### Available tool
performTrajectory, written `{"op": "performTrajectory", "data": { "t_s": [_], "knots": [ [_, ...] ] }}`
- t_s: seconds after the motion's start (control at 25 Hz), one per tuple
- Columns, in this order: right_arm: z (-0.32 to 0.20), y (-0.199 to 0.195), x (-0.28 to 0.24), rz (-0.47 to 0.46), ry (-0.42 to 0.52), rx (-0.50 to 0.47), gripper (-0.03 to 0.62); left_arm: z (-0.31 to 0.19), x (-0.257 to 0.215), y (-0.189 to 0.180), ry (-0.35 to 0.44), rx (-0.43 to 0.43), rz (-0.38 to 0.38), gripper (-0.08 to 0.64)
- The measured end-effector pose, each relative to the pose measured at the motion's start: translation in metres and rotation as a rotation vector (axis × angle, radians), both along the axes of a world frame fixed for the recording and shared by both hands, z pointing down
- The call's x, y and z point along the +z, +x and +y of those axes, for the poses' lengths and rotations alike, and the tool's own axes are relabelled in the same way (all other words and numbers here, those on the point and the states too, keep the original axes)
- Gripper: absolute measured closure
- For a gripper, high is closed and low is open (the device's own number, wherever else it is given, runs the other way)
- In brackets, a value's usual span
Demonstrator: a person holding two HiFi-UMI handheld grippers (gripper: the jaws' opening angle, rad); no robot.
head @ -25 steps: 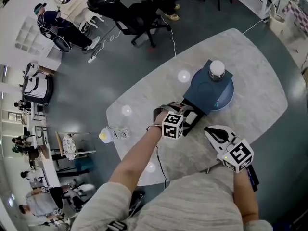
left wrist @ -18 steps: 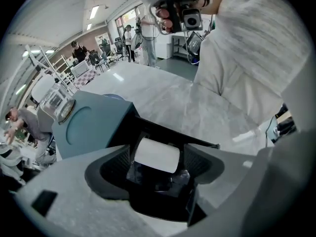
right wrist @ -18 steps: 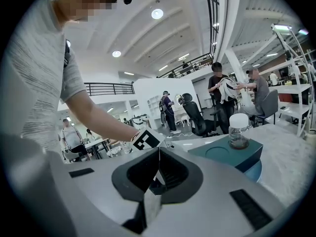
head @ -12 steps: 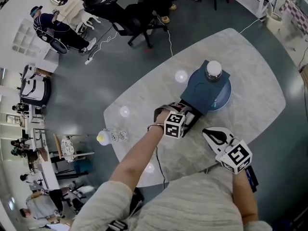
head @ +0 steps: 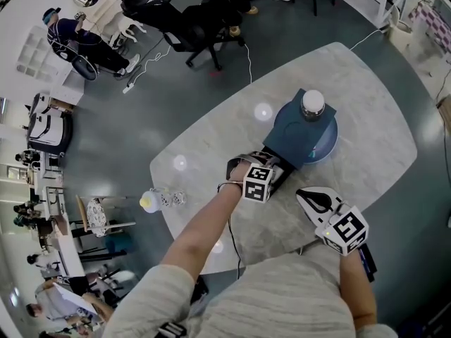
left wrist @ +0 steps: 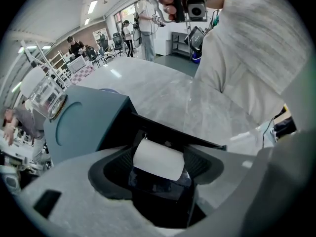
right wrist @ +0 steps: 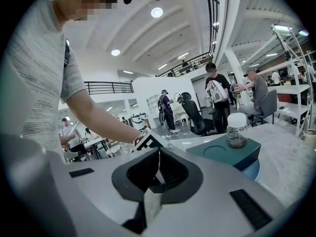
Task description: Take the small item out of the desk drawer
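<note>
A gray stone tabletop (head: 366, 97) holds a dark blue-green box (head: 299, 136) that sits on a round blue base (head: 330, 145). On top of the box stands a glass jar (head: 313, 104) with a white lid. The box has a black drawer (left wrist: 190, 141), and it is pulled open toward the person. The left gripper (head: 270, 167) reaches right into the open drawer. In the left gripper view, the fingers (left wrist: 116, 164) are on both sides of a small white item (left wrist: 158, 159) that looks like a little roll. They pinch it, one on each side. The small white item is at the mouth of the drawer, just in front of the box, with a dark shiny thing right under it that is hard to make out. The right gripper (head: 310, 196) is apart from the box, over the tabletop near the edge by the person. In the right gripper view, its fingers (right wrist: 170, 172) are pressed together with nothing between them. That view looks across at the box and the jar, with the person's bare left arm (right wrist: 98, 115) stretching in front of them.
</note>
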State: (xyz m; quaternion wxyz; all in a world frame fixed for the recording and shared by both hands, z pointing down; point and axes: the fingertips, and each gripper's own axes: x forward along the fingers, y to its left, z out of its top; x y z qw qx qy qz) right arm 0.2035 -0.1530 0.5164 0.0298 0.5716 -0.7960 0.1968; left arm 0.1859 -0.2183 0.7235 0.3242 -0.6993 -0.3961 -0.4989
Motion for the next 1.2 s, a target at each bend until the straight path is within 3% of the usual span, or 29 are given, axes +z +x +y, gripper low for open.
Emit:
{"op": "performTrajectory", "data": {
  "t_s": [0.52, 0.96, 1.2],
  "knots": [
    [-0.002, -0.004, -0.001, 0.010, -0.001, -0.004, 0.583, -0.007, -0.011, 0.006, -0.072, -0.174, 0.052, 0.245],
    [-0.004, -0.022, -0.009, 0.034, 0.006, -0.044, 0.583, -0.028, -0.067, 0.023, -0.309, -0.605, 0.307, 0.247],
    [-0.005, -0.036, -0.014, 0.047, 0.017, -0.069, 0.582, -0.036, -0.109, 0.021, -0.418, -0.760, 0.464, 0.247]
  ]
}}
